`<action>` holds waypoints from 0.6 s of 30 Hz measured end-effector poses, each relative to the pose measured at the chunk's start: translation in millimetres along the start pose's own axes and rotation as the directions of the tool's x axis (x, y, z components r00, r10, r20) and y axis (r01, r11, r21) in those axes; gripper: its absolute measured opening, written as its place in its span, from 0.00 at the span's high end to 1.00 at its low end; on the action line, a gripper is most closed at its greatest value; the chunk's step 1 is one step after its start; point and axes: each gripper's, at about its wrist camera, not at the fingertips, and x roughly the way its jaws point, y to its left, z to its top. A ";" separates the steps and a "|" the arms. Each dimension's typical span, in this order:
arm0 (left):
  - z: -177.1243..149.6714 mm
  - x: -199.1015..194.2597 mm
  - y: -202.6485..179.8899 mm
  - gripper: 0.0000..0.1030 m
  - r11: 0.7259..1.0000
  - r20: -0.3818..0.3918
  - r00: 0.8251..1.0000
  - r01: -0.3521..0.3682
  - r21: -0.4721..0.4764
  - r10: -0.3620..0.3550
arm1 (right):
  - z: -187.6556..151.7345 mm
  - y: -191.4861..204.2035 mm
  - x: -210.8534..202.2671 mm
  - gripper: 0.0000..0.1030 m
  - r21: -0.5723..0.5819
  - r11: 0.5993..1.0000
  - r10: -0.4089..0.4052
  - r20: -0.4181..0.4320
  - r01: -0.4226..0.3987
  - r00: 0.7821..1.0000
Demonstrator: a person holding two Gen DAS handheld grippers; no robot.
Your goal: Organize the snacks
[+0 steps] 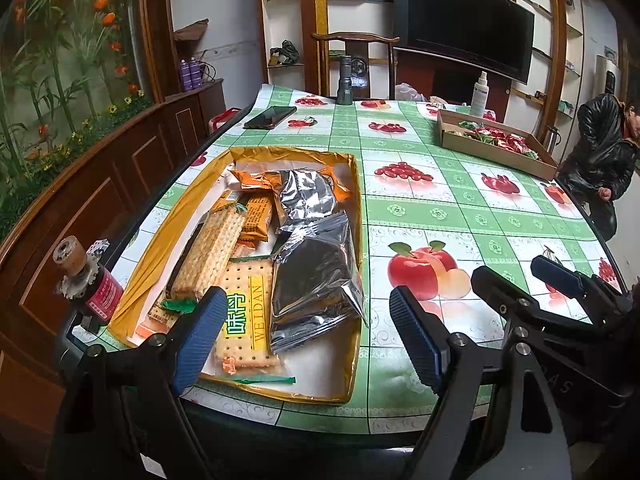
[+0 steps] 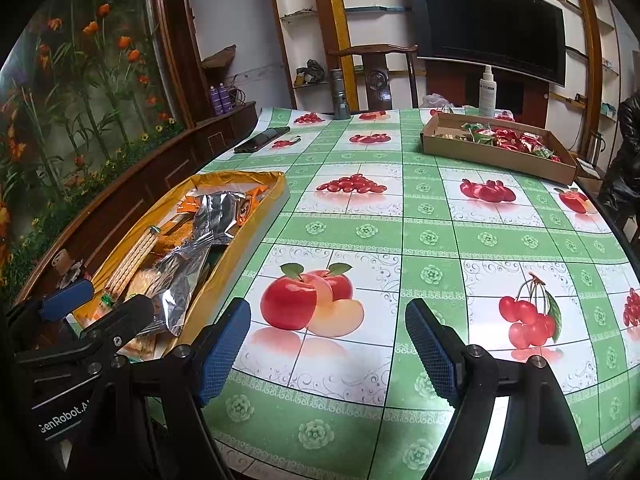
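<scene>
Both views are evenly lit by soft, fairly dim indoor light with a cool cast. The glossy tablecloth [image 2: 360, 216] shows pale sheen ahead of the tools, and the foil packets [image 1: 316, 276] glint. Shadows are faint. Fisheye bending curves the table edge and walls, with black corners. Detail stays reasonably sharp, softening toward the rims.

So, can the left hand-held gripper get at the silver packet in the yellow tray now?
Probably yes: the left hand-held gripper is open just before the silver packet, which lies on top, uncovered.
</scene>
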 end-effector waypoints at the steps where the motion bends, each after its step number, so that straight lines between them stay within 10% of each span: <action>1: -0.6 -0.9 0.5 0.19 1.000 0.000 1.000 0.001 -0.001 -0.001 | -0.5 0.4 -1.1 0.20 -0.001 1.000 -0.001 0.000 0.001 1.000; 18: -0.7 -46.9 14.6 0.19 0.999 0.188 0.982 -0.018 -0.050 0.028 | -3.4 13.4 -17.0 0.19 -0.037 0.999 0.001 0.032 0.001 0.999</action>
